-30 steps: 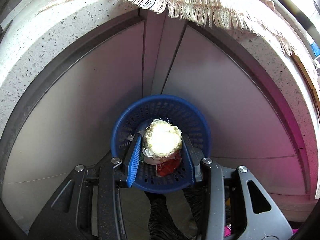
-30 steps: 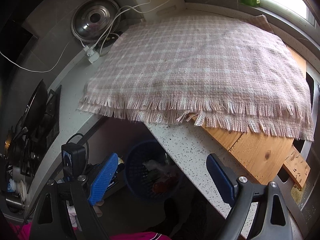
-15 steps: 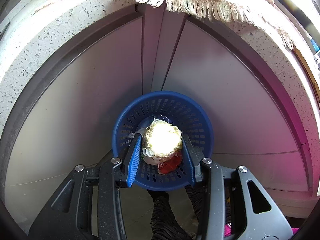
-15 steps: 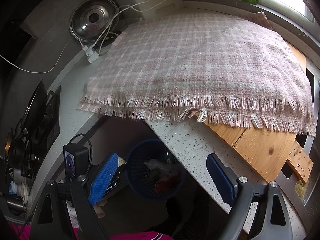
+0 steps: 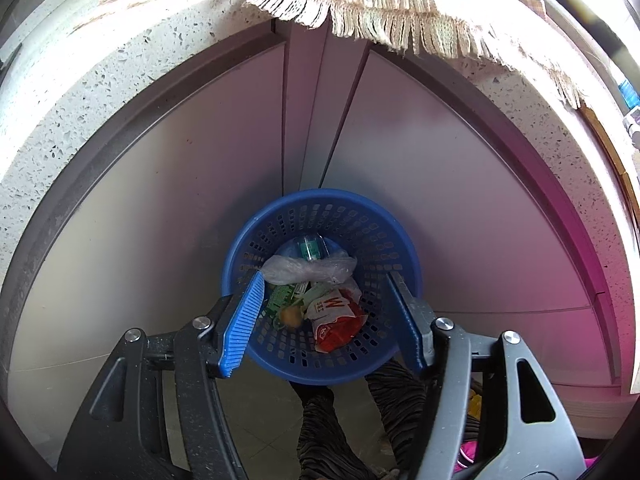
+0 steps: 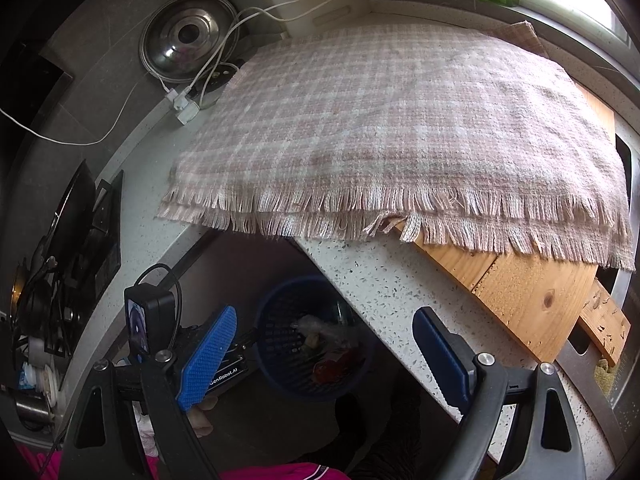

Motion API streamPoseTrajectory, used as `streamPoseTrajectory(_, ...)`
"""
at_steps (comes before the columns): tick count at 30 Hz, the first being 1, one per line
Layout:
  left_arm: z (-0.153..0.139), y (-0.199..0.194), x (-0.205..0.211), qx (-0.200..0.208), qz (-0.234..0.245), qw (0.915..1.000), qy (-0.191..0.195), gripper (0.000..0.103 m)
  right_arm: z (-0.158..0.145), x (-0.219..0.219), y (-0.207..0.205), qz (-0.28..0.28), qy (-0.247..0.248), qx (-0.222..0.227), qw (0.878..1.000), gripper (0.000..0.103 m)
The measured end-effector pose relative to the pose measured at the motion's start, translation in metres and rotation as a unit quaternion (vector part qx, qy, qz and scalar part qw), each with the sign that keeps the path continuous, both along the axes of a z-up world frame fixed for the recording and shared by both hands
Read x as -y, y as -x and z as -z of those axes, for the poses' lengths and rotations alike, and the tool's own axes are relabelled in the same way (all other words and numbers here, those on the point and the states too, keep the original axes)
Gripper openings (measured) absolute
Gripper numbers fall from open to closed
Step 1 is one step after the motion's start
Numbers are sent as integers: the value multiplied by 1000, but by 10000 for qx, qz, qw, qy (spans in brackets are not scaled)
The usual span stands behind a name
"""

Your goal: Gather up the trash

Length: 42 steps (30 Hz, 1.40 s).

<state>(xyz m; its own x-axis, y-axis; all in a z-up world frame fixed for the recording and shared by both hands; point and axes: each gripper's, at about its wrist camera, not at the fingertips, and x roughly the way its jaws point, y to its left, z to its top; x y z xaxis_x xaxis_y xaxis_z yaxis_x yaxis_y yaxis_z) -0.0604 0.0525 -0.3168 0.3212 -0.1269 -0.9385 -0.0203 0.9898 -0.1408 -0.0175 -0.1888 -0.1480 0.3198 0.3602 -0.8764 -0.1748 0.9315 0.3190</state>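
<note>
The left gripper (image 5: pixel 324 320) hangs above the blue basket (image 5: pixel 372 224), pointing steeply down into it. Its jaws are opening and nothing is between them. Inside the basket lies the trash: a crumpled clear plastic bag (image 5: pixel 308 270), a red and white wrapper (image 5: pixel 336 320), a green packet (image 5: pixel 282 298) and a small yellowish lump (image 5: pixel 291 317), perhaps food, but it is too blurred to tell. All of it lies well below the fingertips.

The basket stands on the floor close to the grey cabinet doors (image 5: pixel 160 220), under the corner of the speckled countertop (image 5: pixel 80 92). A fringed checked cloth (image 6: pixel 400 128) hangs a little over this edge, just above the basket.

The right gripper (image 6: pixel 324 356) is over the countertop edge, its jaws wide apart and empty. The counter in front of it is covered by the cloth and a wooden board (image 6: pixel 532 300).
</note>
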Motion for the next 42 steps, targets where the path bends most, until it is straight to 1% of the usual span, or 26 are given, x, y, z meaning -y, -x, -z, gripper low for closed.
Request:
streamPoseTrajectory(7,-4,1,-1,28,4,10000,-5,63,1,-2,1,-13,-10,7,10000,91)
streamPoseTrajectory(17,-28,2,-1,203,36,9998,-82,63,-3,-1,3,3,-58,43,10000,91)
streamPoseTrajectory(21,-43,4,-2,360,39,9993,-128,63,-6,0,3,13,-70,77,9999,91)
streamPoseTrajectory(26,-78,7,-2,734,8,9970,-225,63,-12,0,1,20,-85,155,9998,91)
streamPoseTrajectory(29,-106,9,-2,1043,-31,9943,-203,63,-18,1,0,25,-91,244,9997,92)
streamPoseTrajectory(32,-138,9,-1,1408,-44,9898,-195,64,-27,1,-2,13,-78,384,9992,92)
streamPoseTrajectory(33,-148,9,-2,1521,-45,9882,-183,70,-30,1,-3,4,-64,439,9990,91)
streamPoseTrajectory(34,-158,9,-2,1653,-63,9861,-174,78,-33,1,-4,-5,-51,495,9988,91)
streamPoseTrajectory(35,-168,7,0,1788,-82,9837,-156,80,-37,1,-5,-7,-43,551,9985,92)
streamPoseTrajectory(36,-178,7,1,1912,-91,9814,-134,82,-40,1,-7,-5,-43,608,9981,92)
streamPoseTrajectory(38,-197,4,4,2092,-95,9778,-118,83,-48,3,-9,3,-50,722,9974,91)
streamPoseTrajectory(41,-217,-7,6,2317,-85,9727,-119,88,-59,5,-13,44,-48,895,9960,91)
streamPoseTrajectory(42,-224,-9,6,2389,-97,9709,-110,91,-63,6,-15,62,-46,956,9954,91)
